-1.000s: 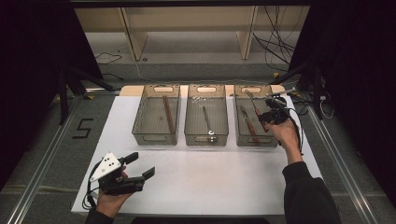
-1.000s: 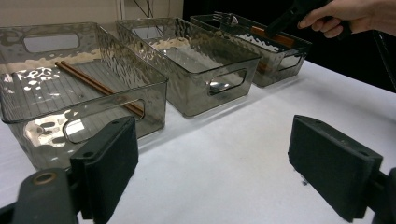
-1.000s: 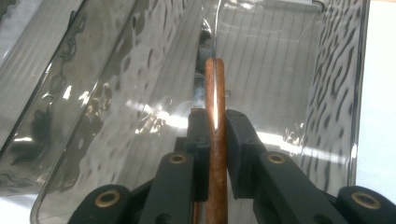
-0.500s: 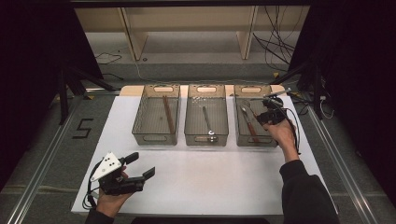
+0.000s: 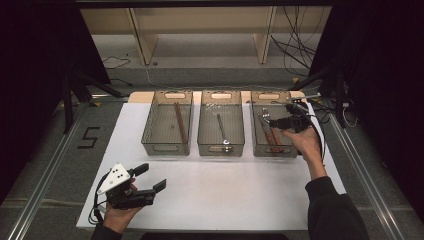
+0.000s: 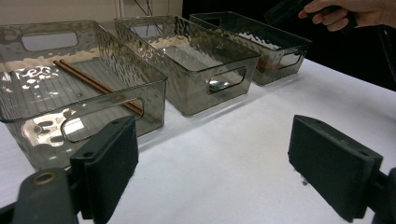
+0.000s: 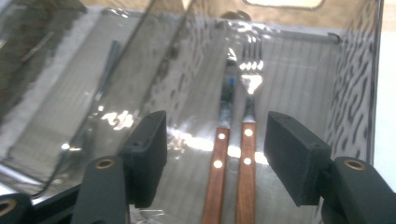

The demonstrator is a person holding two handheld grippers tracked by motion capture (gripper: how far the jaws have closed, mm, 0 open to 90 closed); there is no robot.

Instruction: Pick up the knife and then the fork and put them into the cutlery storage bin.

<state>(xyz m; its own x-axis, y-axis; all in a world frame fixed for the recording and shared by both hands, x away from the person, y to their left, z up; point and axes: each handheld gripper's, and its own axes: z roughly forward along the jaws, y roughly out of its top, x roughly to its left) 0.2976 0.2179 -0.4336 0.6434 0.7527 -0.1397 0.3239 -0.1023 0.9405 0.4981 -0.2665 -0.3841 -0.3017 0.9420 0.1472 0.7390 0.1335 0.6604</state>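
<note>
Jaws of the right gripper [image 7: 212, 158] have just been opening and now stand apart above the right bin [image 5: 295, 150], with nothing pressed between the pads. Below them, on the bin's floor, lie two wooden-handled pieces side by side: a fork [image 7: 247, 140] and, just beside it on the left in the right gripper view, a second utensil [image 7: 219, 154] whose metal end is too blurred to name. Both run lengthwise along the bin, handles toward the person and metal ends toward the far wall. Their handle ends are cut off at the bottom of that view. From the high view the right gripper [image 5: 280, 122] hovers over the bin's far half, hiding part of its contents. Near the table's front edge the left gripper [image 5: 150, 182] rests with its jaws spread wide and empty.
</note>
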